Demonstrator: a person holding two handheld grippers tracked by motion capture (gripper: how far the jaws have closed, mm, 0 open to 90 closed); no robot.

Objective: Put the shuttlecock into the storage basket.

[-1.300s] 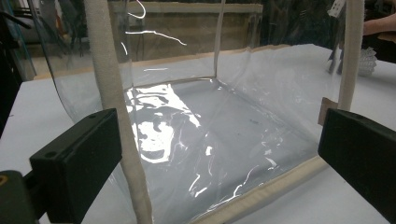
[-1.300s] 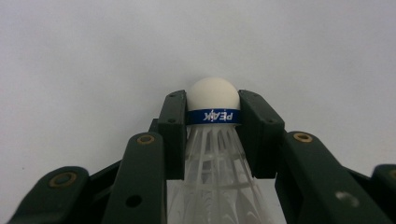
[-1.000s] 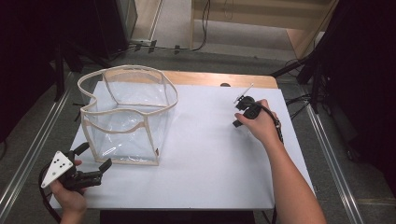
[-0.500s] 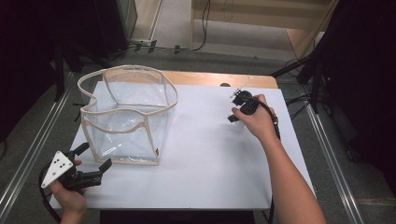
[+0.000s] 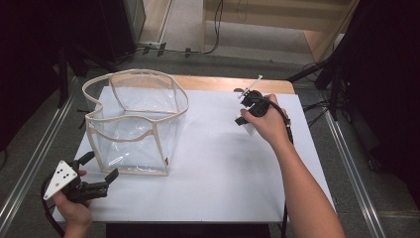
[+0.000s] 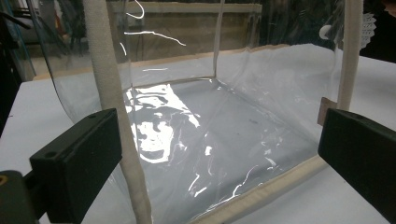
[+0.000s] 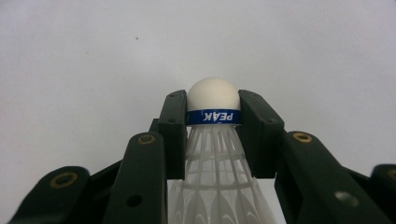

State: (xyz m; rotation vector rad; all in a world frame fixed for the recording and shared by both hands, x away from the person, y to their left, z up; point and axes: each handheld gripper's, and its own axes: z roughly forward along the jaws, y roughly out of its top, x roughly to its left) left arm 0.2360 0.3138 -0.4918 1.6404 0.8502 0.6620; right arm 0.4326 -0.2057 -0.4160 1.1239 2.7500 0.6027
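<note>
The right gripper (image 7: 214,121) is clamped on a shuttlecock (image 7: 214,154). The right gripper view shows the jaws pinching its white cork at the blue band printed "PEAK", with the skirt running back between them; in the high view this gripper (image 5: 246,119) is a dark shape in the hand near the far right corner of the surface (image 5: 218,163), and the shuttlecock is only a pale patch under the hand.

The left gripper (image 5: 99,174) is held wide, gripping nothing, at the near left corner just in front of the bag (image 5: 133,124). The high view shows the clear bag with cream trim standing open-topped on the left half of the surface. The left gripper view looks through its near wall (image 6: 201,140) to a bare floor inside, with glare on the plastic.
</note>
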